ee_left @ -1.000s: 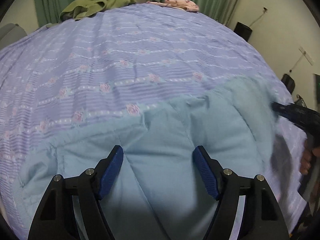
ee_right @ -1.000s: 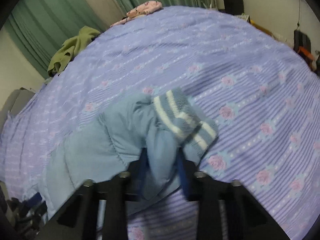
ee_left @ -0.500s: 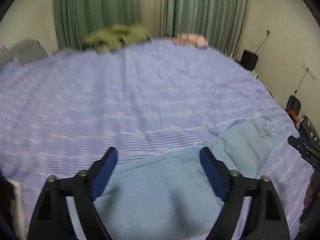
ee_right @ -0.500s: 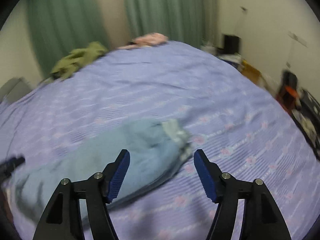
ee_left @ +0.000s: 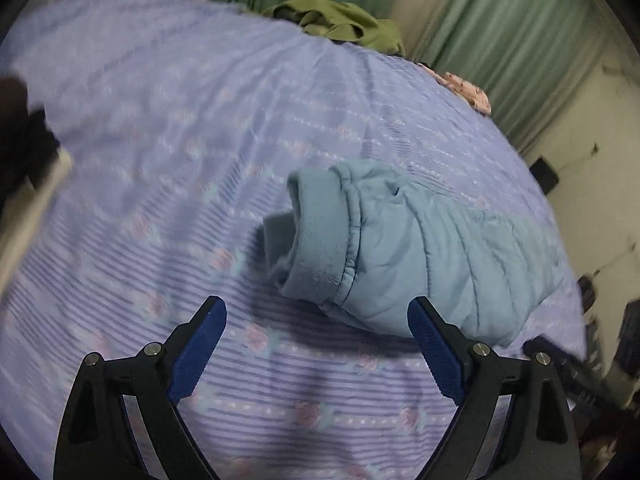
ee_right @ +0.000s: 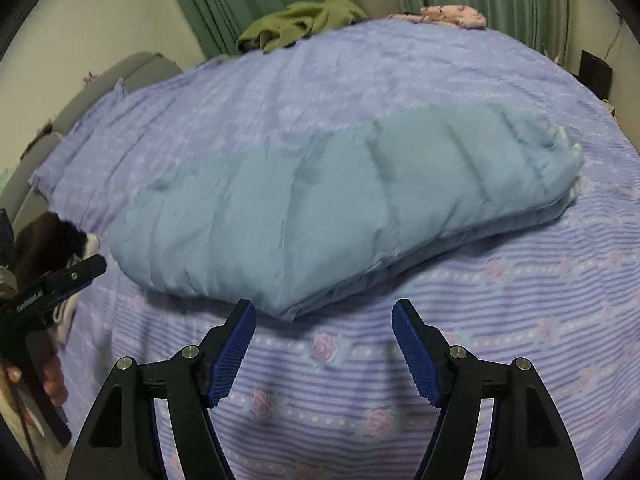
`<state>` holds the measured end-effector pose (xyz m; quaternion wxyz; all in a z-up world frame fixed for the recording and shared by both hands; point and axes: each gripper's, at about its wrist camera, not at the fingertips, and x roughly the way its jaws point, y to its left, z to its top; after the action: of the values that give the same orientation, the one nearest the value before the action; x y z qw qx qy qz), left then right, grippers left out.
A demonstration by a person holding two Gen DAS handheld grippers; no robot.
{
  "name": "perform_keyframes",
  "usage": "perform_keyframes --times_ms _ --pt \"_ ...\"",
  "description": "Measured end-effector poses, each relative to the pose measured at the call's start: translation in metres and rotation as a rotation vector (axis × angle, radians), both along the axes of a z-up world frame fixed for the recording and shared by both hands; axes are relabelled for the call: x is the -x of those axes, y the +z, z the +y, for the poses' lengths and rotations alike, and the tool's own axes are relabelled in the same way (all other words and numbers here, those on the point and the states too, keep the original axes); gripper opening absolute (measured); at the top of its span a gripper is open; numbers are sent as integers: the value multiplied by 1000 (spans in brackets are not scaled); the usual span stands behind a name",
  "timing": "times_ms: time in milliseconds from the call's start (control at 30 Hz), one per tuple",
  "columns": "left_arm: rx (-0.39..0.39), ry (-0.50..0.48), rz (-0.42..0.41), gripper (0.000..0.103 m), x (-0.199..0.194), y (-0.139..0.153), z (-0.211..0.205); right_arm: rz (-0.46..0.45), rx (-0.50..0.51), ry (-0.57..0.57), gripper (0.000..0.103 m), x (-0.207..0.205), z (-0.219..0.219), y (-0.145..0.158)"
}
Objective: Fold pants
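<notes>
- Pants [ee_right: 320, 208], pale blue and quilted, lie doubled over on the bed [ee_right: 500, 320]; a second ago the right claw [ee_right: 324, 344] pinched the striped cuff, and now it has let go.
- Left claw [ee_left: 316, 344] gapes wide too, holding nothing, now facing the waistband end [ee_left: 320, 232].
- That fold looks finished; judging by the long shape, another fold could follow.
- Open bedspread surrounds the bundle; a green garment [ee_right: 300, 24] and a pink cloth [ee_right: 456, 14] sit well apart at the far edge.
</notes>
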<state>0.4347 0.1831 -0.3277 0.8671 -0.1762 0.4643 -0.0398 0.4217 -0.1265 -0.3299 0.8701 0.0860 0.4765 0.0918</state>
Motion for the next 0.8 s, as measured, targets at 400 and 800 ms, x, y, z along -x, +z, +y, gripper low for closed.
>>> perform_keyframes --times_ms 400,800 --pt "366 129 95 68 -37 -64 4 22 0 44 70 -7 18 -17" --pt "195 113 28 38 -40 -17 4 5 -101 158 55 -18 36 -13"
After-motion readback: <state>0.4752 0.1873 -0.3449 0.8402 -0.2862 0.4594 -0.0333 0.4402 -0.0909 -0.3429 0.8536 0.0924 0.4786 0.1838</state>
